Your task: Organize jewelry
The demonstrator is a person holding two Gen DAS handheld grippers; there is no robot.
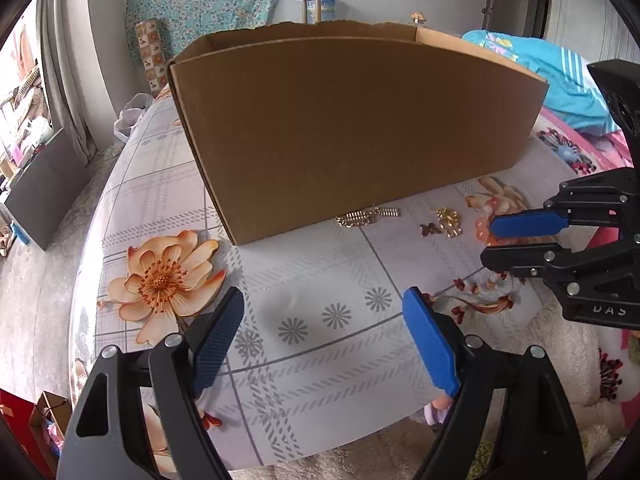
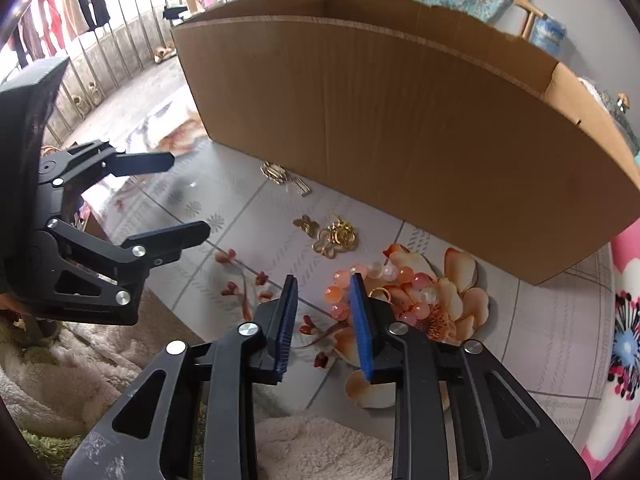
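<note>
Left gripper (image 1: 322, 340): black frame, ribbed blue pads (image 1: 430, 344), silver screws.
Right gripper (image 2: 322, 320): same build, white "DAS" lettering.

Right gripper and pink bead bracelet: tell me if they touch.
Cannot tell. In the right wrist view the right gripper has one finger overlapping the pink bead bracelet, hiding any contact or gap.

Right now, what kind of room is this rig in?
Likely a home bedroom or living space: a floral tablecloth under a cardboard box, bright bedding behind, and laundry hung by a balcony railing.
</note>
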